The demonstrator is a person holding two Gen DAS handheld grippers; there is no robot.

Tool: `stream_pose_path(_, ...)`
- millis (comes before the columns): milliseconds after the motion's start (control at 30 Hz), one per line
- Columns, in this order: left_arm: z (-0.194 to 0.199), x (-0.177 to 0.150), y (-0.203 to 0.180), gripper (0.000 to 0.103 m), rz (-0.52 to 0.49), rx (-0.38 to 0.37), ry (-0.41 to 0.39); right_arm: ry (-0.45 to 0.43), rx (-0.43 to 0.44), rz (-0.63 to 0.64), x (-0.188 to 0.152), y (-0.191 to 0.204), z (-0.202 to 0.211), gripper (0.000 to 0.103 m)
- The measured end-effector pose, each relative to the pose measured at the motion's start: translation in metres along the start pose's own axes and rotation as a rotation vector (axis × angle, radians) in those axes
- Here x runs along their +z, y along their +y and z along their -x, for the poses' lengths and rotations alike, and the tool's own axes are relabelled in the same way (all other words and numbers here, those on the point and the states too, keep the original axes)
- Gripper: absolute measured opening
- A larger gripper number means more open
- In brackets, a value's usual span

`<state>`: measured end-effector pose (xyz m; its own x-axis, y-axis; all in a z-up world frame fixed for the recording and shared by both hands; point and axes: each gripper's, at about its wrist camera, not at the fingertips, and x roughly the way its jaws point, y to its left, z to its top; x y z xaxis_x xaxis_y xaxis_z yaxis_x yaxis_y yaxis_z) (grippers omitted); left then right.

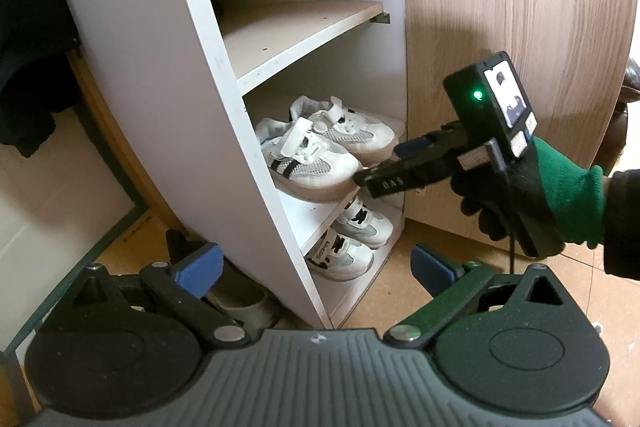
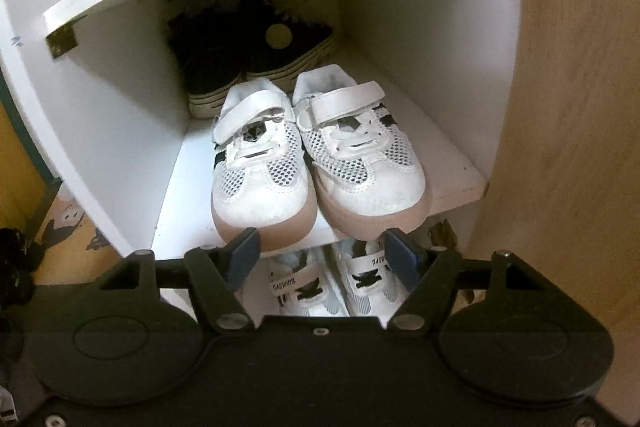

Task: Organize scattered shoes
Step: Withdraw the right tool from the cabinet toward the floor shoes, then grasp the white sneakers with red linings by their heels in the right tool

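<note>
A pair of white mesh sneakers with tan soles (image 2: 320,155) stands side by side on the middle shelf (image 2: 460,183) of a white cabinet, toes at the front edge; it also shows in the left wrist view (image 1: 320,147). My right gripper (image 2: 320,251) is open and empty, just in front of the toes; seen from the left wrist (image 1: 384,163) it hovers at the shelf's front. My left gripper (image 1: 316,267) is open and empty, held back near the floor. A second white pair (image 1: 352,239) sits on the lower shelf. Black sneakers (image 2: 248,55) stand behind the white pair.
The upper shelf (image 1: 304,27) is bare. A wood-grain cabinet door (image 1: 520,7) stands open on the right. Dark clothing (image 1: 32,47) hangs on the left. A grey shoe (image 1: 248,303) lies on the floor beside the cabinet base.
</note>
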<state>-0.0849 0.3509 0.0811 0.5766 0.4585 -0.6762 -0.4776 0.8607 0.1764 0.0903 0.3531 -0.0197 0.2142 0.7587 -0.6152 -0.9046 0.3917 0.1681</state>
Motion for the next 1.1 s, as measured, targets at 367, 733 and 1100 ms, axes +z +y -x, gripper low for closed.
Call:
stream_pose_path(367,0.004,0.005,-0.003,0.101,0.005,-0.003,-0.012,0.013,0.020,-0.048,0.006,-0.002,-0.002,0.071)
stream_pose_path(733,0.014,0.016,-0.039,0.101,-0.057,-0.063,-0.050,0.050,-0.050,-0.168,-0.061,-0.033,0.100,0.071)
stream_pose_path(1100,0.010,0.031,-0.106,0.101,-0.139,-0.132,-0.055,0.256,-0.299,-0.652,-0.266,-0.092,0.187,0.070)
